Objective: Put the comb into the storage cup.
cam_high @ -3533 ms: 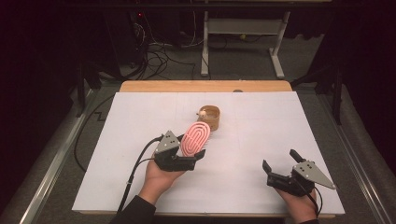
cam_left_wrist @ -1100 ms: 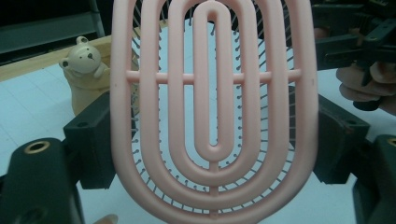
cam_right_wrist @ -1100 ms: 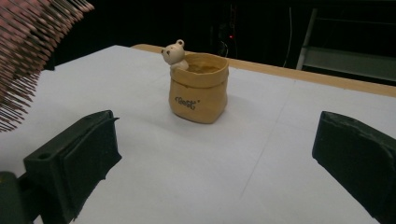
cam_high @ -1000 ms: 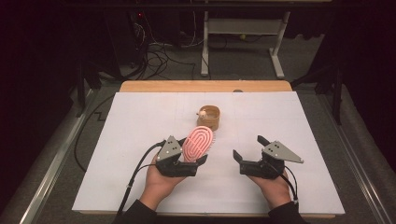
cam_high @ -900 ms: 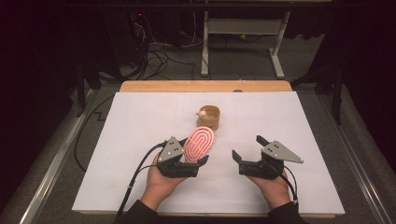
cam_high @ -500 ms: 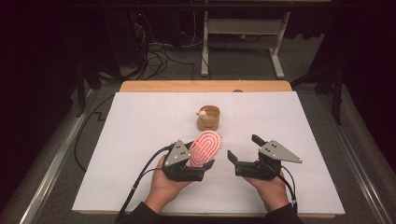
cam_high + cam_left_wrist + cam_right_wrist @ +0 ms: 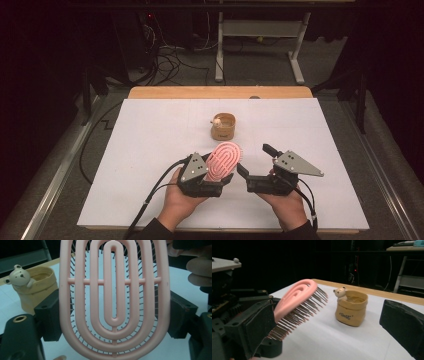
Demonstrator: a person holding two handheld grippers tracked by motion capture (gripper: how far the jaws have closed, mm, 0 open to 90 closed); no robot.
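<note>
A pink oval hairbrush (image 7: 226, 159) stands tilted above the white table, my left gripper (image 7: 220, 175) shut on its lower end. In the left gripper view its ribbed back (image 7: 66, 302) faces the camera between the two black jaws. My right gripper (image 7: 255, 160) hovers just right of the brush, open, with nothing between its jaws. From the right gripper view (image 7: 328, 327) the brush (image 7: 294, 296) shows side on, bristles pointing toward the tan bear pot (image 7: 350, 310). That pot (image 7: 223, 126) sits on the table beyond the brush, apart from both grippers.
A white board (image 7: 150, 130) covers the table, with a wooden strip (image 7: 220, 92) along its far edge. Past that edge are a dark floor with cables and a desk frame (image 7: 260, 45). Fingers of the other hand (image 7: 200, 267) show at the left gripper view's upper right.
My right gripper has come in from the right side of the table, rising a little, and now sits close beside the brush. The left gripper and brush have shifted slightly right.
</note>
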